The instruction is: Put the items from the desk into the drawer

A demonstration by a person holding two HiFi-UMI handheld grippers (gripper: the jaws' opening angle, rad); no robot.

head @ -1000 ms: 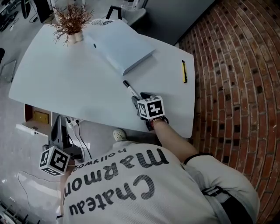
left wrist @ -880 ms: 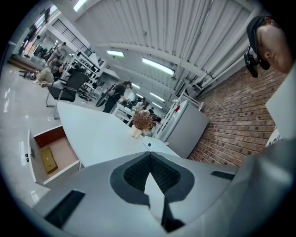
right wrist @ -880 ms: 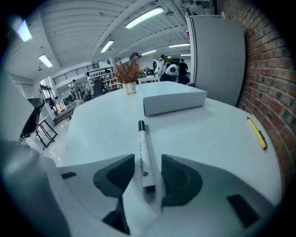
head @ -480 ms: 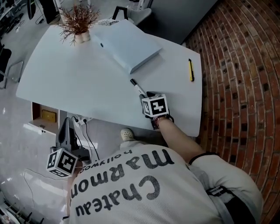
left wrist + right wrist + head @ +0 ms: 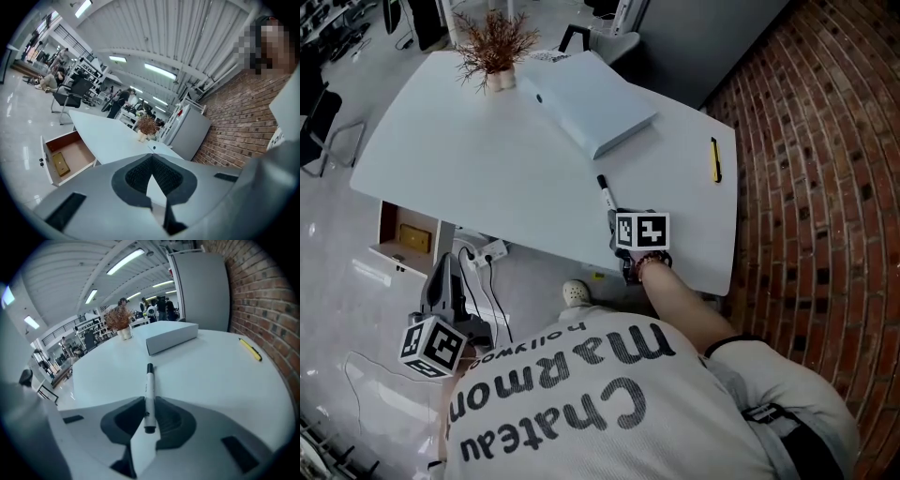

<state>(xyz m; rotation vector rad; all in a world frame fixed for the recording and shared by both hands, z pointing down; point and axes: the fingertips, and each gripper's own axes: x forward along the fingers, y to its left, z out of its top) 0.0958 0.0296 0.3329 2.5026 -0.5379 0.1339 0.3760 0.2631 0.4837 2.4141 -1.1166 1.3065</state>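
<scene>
The white surface (image 5: 487,159) filled the middle of the scene, with a brick wall along its right side. At its near left an open drawer (image 5: 386,225) stood pulled out below the edge, a small yellowish item (image 5: 414,237) lying flat on its floor. A long pale box (image 5: 592,103) lay at the far side of the surface, and just left of it stood a potted dried plant (image 5: 497,47).

The right gripper (image 5: 149,416) hung over the near right part of the surface and pointed steeply down. Its fingers had just been closing and now pinched the near end of a black-capped white marker (image 5: 605,194), whose far end pointed toward the box. The left gripper (image 5: 151,159) was held low at the near left, off the surface and near the drawer, its fingers pressed together at the tips.

A yellow pen (image 5: 714,159) lay near the right edge of the surface, well apart from the marker.
</scene>
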